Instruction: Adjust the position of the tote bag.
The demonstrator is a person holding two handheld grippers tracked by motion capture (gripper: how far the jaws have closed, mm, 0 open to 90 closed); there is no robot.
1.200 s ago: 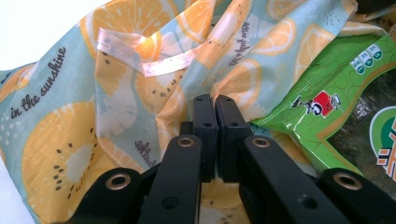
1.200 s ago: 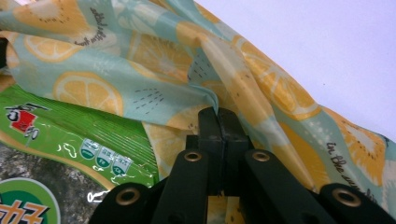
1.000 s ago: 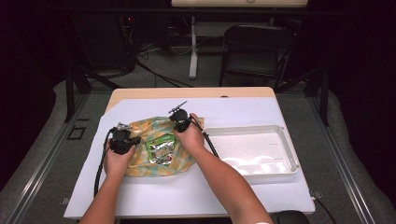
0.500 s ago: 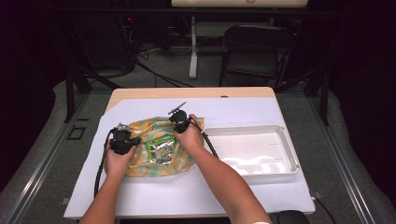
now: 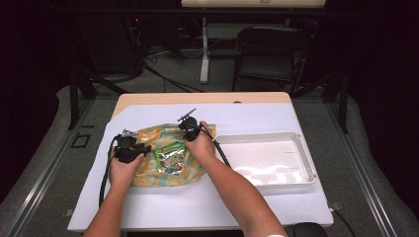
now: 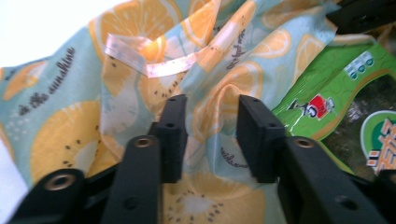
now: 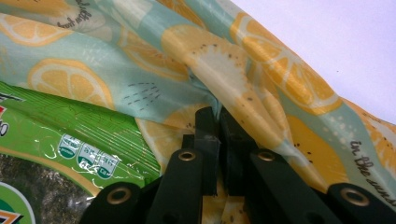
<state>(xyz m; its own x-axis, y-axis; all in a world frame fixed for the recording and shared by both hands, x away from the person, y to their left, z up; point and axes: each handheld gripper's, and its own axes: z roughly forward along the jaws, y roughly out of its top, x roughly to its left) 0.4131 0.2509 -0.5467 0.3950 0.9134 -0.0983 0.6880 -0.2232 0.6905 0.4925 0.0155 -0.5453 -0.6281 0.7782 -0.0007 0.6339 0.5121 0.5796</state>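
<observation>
A: What's under your hands, biggest first?

B: Your table (image 5: pixel 276 207) is covered with a smooth white sheet, a strip of bare wood showing at the far edge. To your right lies a shallow white plastic tray (image 5: pixel 309 170), rectangular with rounded corners and a glossy floor. Just beside its left end you have the cloth bag (image 5: pixel 148 170), a soft, crumpled fabric printed with orange slices on pale teal, with a shiny pale ribbon tie near its far side. On the bag sits a green snack packet (image 5: pixel 170 158), glossy crinkled foil with a dark middle panel.

A: And your grippers?

B: Your left gripper (image 6: pixel 210 135) has its jaws parted, a raised fold of the bag standing between the two black pads. Your right gripper (image 7: pixel 215 140) has its jaws pressed nearly together on a ridge of the bag's cloth, beside the packet's corner.

A: Anything in the way?

B: Your right forearm crosses the near corner of the bag; a black cable (image 5: pixel 104 175) trails off your left gripper along the table's left side
</observation>
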